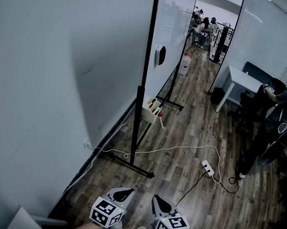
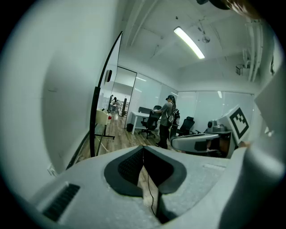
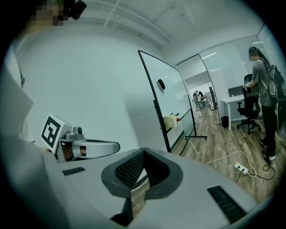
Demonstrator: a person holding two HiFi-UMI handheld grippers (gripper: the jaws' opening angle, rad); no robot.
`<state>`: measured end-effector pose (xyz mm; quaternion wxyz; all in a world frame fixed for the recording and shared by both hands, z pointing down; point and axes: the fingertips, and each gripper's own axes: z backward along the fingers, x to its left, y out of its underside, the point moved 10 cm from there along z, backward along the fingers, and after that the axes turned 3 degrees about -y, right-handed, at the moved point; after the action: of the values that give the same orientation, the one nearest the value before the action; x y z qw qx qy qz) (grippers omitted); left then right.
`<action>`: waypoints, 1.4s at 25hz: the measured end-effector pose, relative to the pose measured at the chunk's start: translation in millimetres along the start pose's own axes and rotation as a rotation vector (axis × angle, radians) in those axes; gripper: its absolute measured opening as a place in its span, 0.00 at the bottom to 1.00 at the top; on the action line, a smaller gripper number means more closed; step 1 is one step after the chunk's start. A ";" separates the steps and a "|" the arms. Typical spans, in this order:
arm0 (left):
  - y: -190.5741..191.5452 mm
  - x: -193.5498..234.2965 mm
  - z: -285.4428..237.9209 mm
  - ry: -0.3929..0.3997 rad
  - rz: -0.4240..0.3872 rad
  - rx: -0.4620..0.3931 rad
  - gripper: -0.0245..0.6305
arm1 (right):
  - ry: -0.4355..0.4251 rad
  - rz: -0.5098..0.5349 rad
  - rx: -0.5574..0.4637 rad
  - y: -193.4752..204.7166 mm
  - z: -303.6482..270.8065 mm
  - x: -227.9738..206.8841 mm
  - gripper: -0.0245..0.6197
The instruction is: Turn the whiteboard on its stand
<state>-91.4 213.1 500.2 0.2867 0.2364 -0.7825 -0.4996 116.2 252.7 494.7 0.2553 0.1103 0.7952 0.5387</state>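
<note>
The whiteboard [image 1: 170, 30] stands edge-on to me on its black stand [image 1: 135, 136], close to the left wall. A dark eraser [image 1: 160, 55] sticks to its face, and a small white tray [image 1: 151, 112] with red-capped markers hangs at its lower edge. Both grippers hover low in front of me, well short of the stand's foot [image 1: 134, 167]. My left gripper [image 1: 127, 191] is shut and empty. My right gripper [image 1: 156, 198] beside it is also shut with nothing held. In the left gripper view the stand post [image 2: 95, 120] rises ahead of the gripper [image 2: 143, 150]. The right gripper view shows the board [image 3: 167, 96] beyond the gripper [image 3: 143, 153].
A white power strip [image 1: 207, 169] and its cable lie on the wood floor right of the stand. A person [image 1: 285, 103] stands by office chairs and a white desk [image 1: 243, 77] at the right. The plain wall [image 1: 43, 69] fills the left. More people sit far back.
</note>
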 end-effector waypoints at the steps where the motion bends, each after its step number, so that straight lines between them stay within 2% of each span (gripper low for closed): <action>1: 0.9 1.9 0.7 0.002 -0.001 0.004 0.05 | -0.011 -0.006 0.000 -0.1 -1.9 2.2 0.03; 8: 1.8 15.0 6.2 0.013 0.004 0.011 0.05 | -0.049 0.002 0.021 -2.6 -15.8 16.6 0.03; 16: 0.7 36.6 19.4 0.024 -0.011 0.011 0.05 | -0.006 0.031 0.007 -2.5 -30.0 32.7 0.03; 21: -0.2 51.6 28.1 0.038 -0.017 0.006 0.05 | -0.051 -0.002 -0.010 -2.1 -38.0 44.2 0.03; 25: -0.5 60.2 25.9 0.044 -0.011 0.006 0.05 | -0.078 0.036 -0.006 -2.6 -46.7 50.8 0.03; 30: -4.2 66.4 11.4 0.063 -0.013 -0.004 0.05 | -0.088 0.035 -0.001 -2.5 -62.8 40.5 0.03; 35: -14.7 80.4 -14.7 0.040 -0.017 -0.007 0.05 | -0.097 0.038 -0.011 -12.3 -87.0 15.2 0.03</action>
<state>-138.3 145.1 508.7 0.2989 0.2520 -0.7728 -0.4999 58.9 185.1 504.3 0.2840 0.1499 0.7769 0.5416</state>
